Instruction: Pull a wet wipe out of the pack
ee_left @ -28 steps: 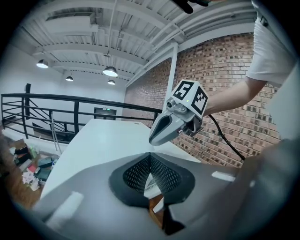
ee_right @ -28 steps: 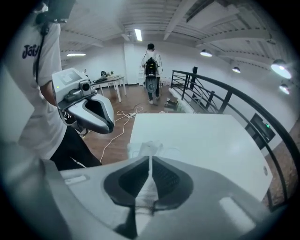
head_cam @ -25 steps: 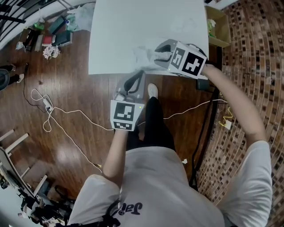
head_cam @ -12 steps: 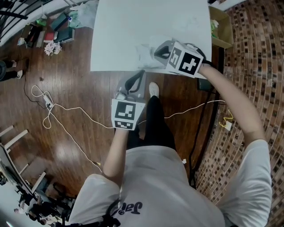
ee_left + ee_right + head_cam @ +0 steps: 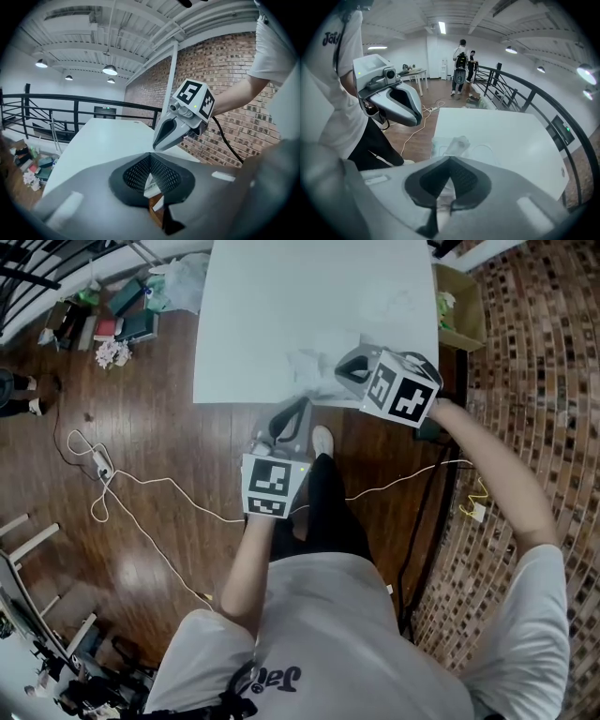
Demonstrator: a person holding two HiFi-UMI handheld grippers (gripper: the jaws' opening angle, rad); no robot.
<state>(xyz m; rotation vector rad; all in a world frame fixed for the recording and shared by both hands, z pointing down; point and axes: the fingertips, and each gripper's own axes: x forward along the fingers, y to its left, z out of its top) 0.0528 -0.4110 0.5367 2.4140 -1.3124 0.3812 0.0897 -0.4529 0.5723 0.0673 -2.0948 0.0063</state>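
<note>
The translucent wipe pack [image 5: 309, 367] lies at the near edge of the white table [image 5: 281, 296]. My right gripper [image 5: 339, 371] reaches down onto it from the right and is shut on a white wet wipe [image 5: 457, 143]. In the right gripper view the wipe stands up out of the pack [image 5: 487, 152] and runs in between the pads. My left gripper [image 5: 300, 401] comes in from below the table edge. Its jaws are shut on the pack's near edge, which shows as a white printed strip [image 5: 151, 180] between the pads. The right gripper [image 5: 155, 147] hangs just above the left one.
A cardboard box [image 5: 459, 296] stands at the table's right side, beside the brick wall. Books and bags [image 5: 122, 320] lie on the wooden floor at the left, with a white cable [image 5: 141, 493] and a power strip. A black railing [image 5: 525, 89] runs behind the table, with people [image 5: 461, 61] beyond it.
The right gripper's jaws have closed over the pack and it has shifted slightly toward the table's near edge. The left gripper has stayed in place.
</note>
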